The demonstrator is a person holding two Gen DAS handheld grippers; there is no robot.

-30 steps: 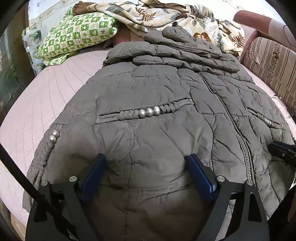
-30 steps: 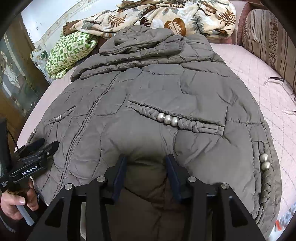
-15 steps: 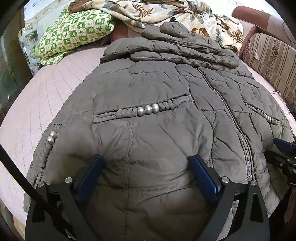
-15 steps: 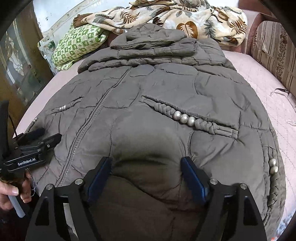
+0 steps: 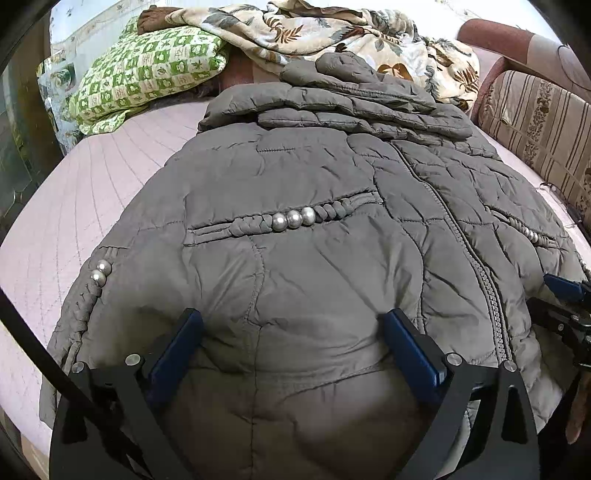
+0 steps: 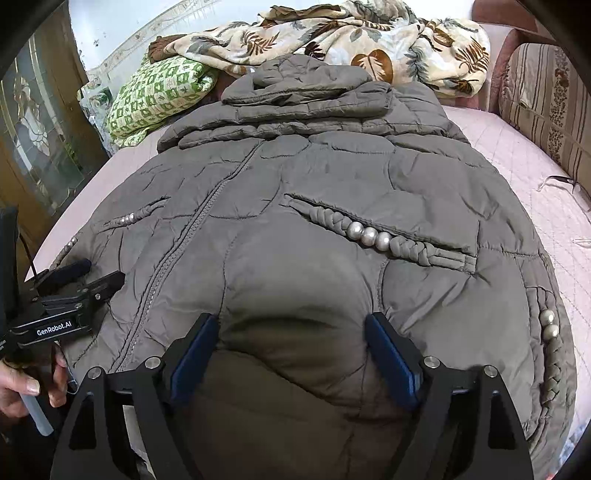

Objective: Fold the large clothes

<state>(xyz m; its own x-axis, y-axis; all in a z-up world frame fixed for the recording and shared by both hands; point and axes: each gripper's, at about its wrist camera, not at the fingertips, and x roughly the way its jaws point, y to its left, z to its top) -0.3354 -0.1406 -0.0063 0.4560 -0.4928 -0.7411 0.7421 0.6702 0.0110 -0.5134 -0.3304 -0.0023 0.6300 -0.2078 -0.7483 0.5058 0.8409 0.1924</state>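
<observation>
A large grey quilted jacket [image 5: 314,177] lies front up on the bed, hood at the far end, sleeves folded across the chest. It fills the right wrist view [image 6: 332,177] too. My left gripper [image 5: 291,325] is open over the hem on the jacket's left half, the fabric bulging between its blue pads. My right gripper [image 6: 291,325] is open over the hem on the right half. Each gripper shows at the edge of the other's view: the right one [image 5: 565,295], the left one [image 6: 74,284].
The pink quilted bedspread [image 5: 92,192] lies under the jacket. A green checked pillow [image 5: 147,70] and a floral blanket [image 5: 332,29] lie at the head. A striped sofa cushion [image 5: 535,114] stands at the right. A glass door [image 6: 33,140] stands at the left.
My right gripper has opened from a narrow grip on the hem to wide open. My left gripper stayed open and shifted only slightly.
</observation>
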